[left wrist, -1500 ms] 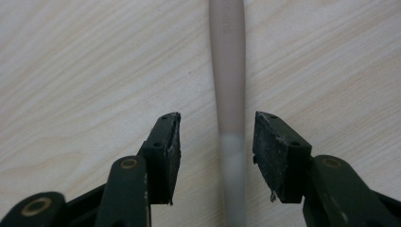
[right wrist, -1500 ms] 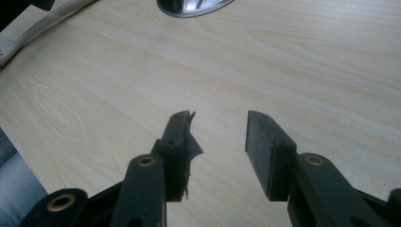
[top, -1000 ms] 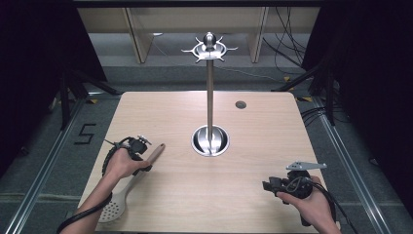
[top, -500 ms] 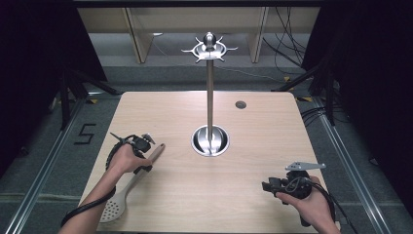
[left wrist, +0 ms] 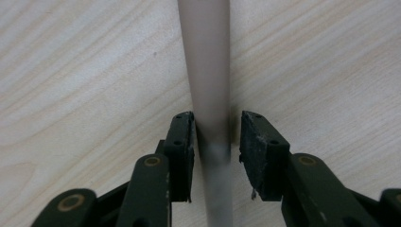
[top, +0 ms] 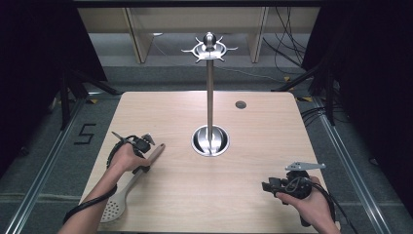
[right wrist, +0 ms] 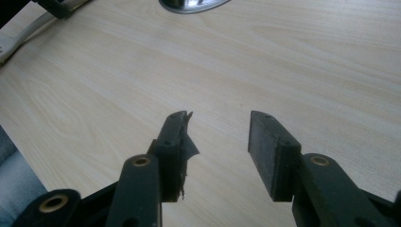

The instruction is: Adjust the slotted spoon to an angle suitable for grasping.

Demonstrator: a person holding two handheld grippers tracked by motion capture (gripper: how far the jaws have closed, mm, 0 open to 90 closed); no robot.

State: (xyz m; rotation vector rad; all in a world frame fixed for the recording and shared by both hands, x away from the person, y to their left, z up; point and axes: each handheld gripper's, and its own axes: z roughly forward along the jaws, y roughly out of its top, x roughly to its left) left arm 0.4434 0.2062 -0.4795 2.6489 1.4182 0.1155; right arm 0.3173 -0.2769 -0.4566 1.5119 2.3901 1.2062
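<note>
- Since the earlier frames the left gripper [top: 143, 143] has moved a little to the right and down along the spatula handle; the right gripper [top: 285, 185] has almost not moved.
- The wooden table [top: 253, 146] carries a tall metal stand [top: 210, 97] with a round base near its middle; the hooks at the top are empty.
- The slotted spatula [top: 127, 187] lies flat at the near left of the table, its long axis diagonal: the perforated head near the front edge, the handle end pointing toward the stand base.
- In the left gripper view the handle [left wrist: 208, 85] runs straight between the jaws, which stand spread on both sides of it; the left pad seems to touch it, the right pad is just apart.
- The left hand [top: 125, 158] is clearly the nearer one; my judgement is that closing on the handle comes next.
- The right gripper's jaws are spread and hold nothing, low over bare table at the near right.
</note>
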